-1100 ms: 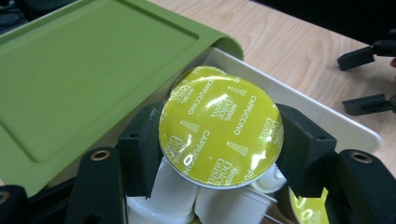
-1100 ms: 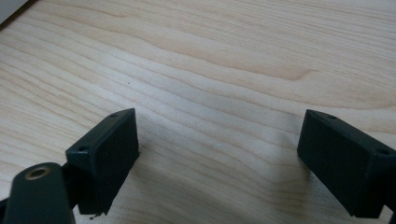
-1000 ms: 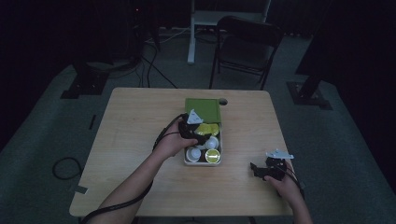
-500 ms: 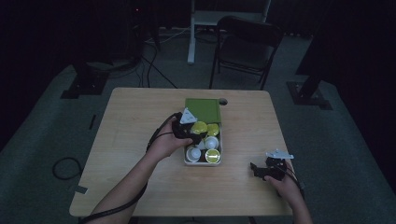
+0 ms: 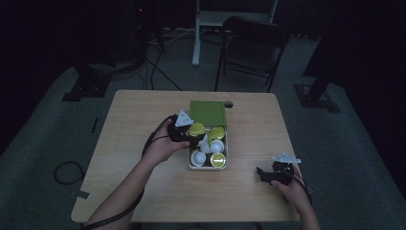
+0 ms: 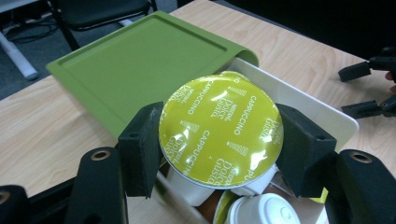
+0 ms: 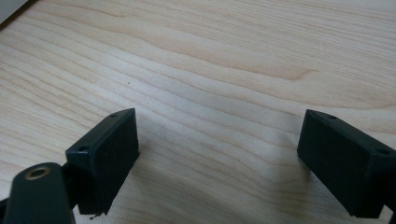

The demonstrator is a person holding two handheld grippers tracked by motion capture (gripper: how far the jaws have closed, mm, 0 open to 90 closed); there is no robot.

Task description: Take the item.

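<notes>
My left gripper (image 6: 223,149) is shut on a coffee capsule (image 6: 219,128) with a yellow-green foil lid, one pad on each side of its rim. It holds the capsule over the near-left part of a white box (image 6: 322,112). The box's green lid (image 6: 140,70) lies flat at its far end. From above, the left gripper (image 5: 191,136) and held capsule (image 5: 196,129) are over the box (image 5: 190,165), which contains several more capsules (image 5: 218,160). My right gripper (image 7: 217,158) stands open, low over bare wood near the table's front right (image 5: 262,175).
The wooden table (image 5: 129,143) has free room to the left and at the front. A small dark object (image 5: 229,104) lies beside the green lid (image 5: 207,113). A folding chair (image 5: 249,48) stands beyond the far edge. The room around is dark.
My left gripper has shifted slightly left over the box with the capsule in its jaws. The right gripper has stayed where it was.
</notes>
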